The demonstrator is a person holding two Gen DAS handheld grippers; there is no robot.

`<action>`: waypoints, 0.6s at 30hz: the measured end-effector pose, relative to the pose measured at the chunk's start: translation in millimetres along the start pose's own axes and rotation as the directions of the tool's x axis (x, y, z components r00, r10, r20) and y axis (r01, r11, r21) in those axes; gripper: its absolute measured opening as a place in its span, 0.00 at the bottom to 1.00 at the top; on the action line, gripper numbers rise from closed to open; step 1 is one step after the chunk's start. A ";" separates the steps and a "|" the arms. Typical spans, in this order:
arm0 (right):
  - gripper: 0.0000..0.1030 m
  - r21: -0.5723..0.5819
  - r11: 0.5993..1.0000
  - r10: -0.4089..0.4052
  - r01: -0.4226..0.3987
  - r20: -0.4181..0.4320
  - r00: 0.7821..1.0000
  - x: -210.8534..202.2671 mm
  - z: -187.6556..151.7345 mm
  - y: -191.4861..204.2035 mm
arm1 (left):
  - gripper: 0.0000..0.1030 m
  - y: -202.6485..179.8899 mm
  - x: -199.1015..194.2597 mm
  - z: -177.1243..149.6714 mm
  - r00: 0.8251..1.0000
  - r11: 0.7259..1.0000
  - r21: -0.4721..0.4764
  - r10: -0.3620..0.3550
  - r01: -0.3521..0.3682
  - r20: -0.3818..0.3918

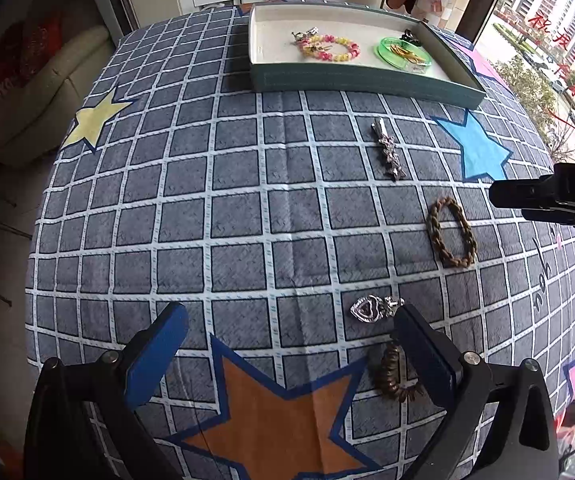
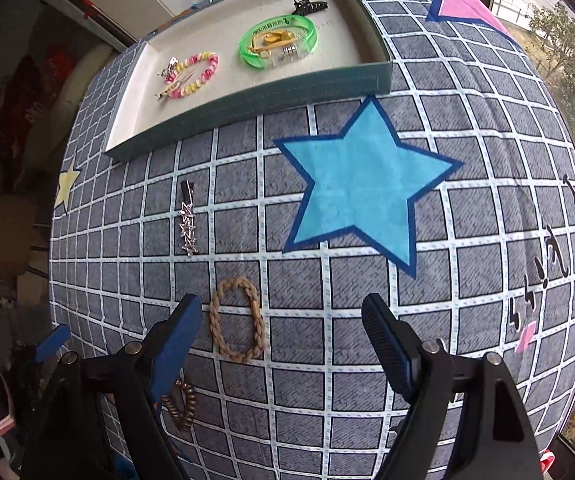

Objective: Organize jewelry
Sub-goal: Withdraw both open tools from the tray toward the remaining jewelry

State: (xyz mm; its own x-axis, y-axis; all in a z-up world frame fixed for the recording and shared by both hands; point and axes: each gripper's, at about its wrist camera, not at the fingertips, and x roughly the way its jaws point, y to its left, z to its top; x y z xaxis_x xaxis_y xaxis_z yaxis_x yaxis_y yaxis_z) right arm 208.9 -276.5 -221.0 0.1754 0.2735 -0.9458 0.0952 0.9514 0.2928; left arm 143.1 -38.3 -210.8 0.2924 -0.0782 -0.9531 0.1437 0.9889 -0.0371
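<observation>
Left gripper: spread wide, empty, above orange star. Right gripper: spread wide, empty. Braided bracelet: flat on checked cloth, just beside right gripper's left finger. Heart pendant, brown coil tie, star clip: loose on cloth. Tray: far edge, partly filled. Advice: centre over bracelet, pinch one braided side.

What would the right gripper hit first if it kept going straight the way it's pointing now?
Probably bare tablecloth. The right gripper is open and empty, aimed steeply down at grey checked squares. The braided tan bracelet lies just inside its left finger, so that finger may brush it; depth is hard to judge.
</observation>
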 end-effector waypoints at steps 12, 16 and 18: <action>0.82 -0.060 0.993 -0.101 0.100 -0.007 0.995 10.8 -22.5 0.8 | 1.00 -16.0 20.0 -23.9 0.998 1.000 0.022 -0.002 0.004 -0.065; 0.82 -0.079 0.988 -0.134 0.133 -0.008 0.991 16.5 -25.3 -0.7 | 1.00 -14.1 25.2 -26.0 0.996 1.000 0.017 0.004 -0.003 -0.084; 0.82 -0.089 0.985 -0.149 0.147 -0.008 0.989 19.6 -26.8 0.1 | 1.00 -14.4 26.9 -26.9 0.996 1.000 0.019 0.007 -0.005 -0.089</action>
State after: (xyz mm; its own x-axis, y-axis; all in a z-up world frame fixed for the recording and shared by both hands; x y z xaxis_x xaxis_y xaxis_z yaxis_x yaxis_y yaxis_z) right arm 186.1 -267.3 -243.3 0.1517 0.1302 -0.9798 0.0324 0.9901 0.1366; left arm 123.4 -51.2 -244.0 0.2080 -0.0601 -0.9763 0.1601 0.9867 -0.0266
